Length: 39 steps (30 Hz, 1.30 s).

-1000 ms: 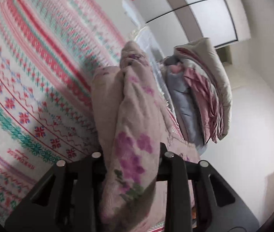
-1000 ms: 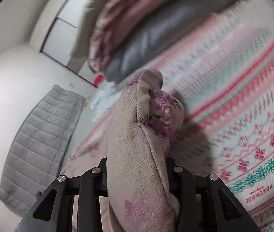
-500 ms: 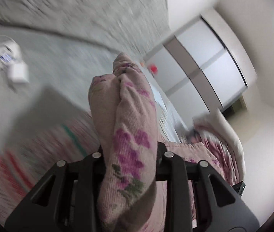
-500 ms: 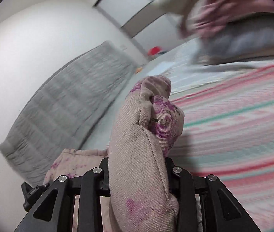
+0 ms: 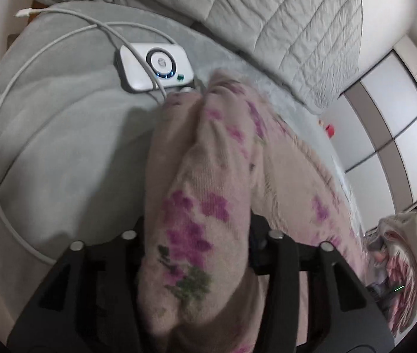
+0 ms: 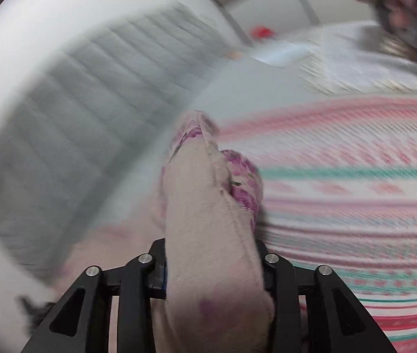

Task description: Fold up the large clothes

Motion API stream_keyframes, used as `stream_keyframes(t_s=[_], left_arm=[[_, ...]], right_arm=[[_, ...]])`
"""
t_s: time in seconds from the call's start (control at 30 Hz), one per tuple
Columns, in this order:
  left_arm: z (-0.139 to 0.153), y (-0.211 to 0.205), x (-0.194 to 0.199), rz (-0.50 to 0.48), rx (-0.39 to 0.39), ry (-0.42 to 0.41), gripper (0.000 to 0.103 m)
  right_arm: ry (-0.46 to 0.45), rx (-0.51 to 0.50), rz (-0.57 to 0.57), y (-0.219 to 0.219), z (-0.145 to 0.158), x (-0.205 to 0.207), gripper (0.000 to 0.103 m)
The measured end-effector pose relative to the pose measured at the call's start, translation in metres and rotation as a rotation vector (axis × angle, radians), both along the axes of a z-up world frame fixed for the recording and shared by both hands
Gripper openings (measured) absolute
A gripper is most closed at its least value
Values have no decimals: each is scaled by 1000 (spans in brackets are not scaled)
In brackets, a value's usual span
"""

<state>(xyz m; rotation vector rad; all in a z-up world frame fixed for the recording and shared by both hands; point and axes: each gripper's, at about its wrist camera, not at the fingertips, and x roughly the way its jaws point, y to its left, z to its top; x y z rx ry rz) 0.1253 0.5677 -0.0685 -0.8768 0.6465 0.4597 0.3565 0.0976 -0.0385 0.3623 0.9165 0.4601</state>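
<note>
Swinging away from the patterned blanket it faced a second ago, the left gripper [image 5: 199,253] now looks over a grey pillow [image 5: 61,147] carrying a white device [image 5: 155,67] with its cable [image 5: 11,94], the quilted grey headboard [image 5: 281,23] beyond. Its jaws stay clamped on a thick fold of the floral pink garment [image 5: 202,191], which trails off to the right. The right gripper [image 6: 211,267] likewise pinches a bunched fold of that garment [image 6: 208,211], raised above the striped blanket [image 6: 355,191]; this view is motion-blurred.
</note>
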Motion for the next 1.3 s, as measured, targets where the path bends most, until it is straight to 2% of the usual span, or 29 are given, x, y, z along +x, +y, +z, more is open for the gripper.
stream_keyframes(t_s=[0.03,0.07,0.1,0.13,0.27,0.37,0.43,0.5,0.57,0.63,0.7,0.8,0.9,1.0,1.1,1.3], left_arm=[[8,-3,2,-3,35,19,55],[20,-8,4,-7,95,40,57],[28,-15,6,-2,147,69,60],[31,-16,6,4,166,90,61],[42,-14,-2,61,144,144,69],[64,-31,-2,66,186,211,80],[77,-51,-6,34,217,231,89],[91,-77,-6,-18,256,246,91],[106,-111,-8,-87,299,259,92],[114,-143,-14,-135,335,297,101],[120,-177,-22,-186,384,310,101],[123,-217,-42,-206,428,317,102],[115,-245,-58,-225,427,332,102],[103,-265,-64,-232,416,361,102],[94,-284,-61,-249,457,400,102],[88,-302,-64,-273,467,408,102]], right_arm=[[35,-59,1,-1,-20,4,57],[17,-77,2,-4,-31,3,61],[-37,-87,-12,-8,-29,-4,69],[-46,-109,-22,-9,-24,-6,74],[-30,-150,-42,-14,8,-13,75],[-57,-145,-50,-30,40,-39,75],[-75,-166,-43,-37,57,-61,77],[-81,-199,-42,-43,74,-85,80],[-80,-243,-42,-51,81,-115,80],[-99,-260,-28,-54,88,-147,81],[-101,-269,-10,-56,92,-173,81],[-93,-318,19,-60,97,-213,82],[-63,-381,52,-62,94,-244,82],[-50,-371,67,-70,87,-269,83],[-47,-432,66,-62,82,-270,83],[-62,-445,130,-36,79,-268,83]])
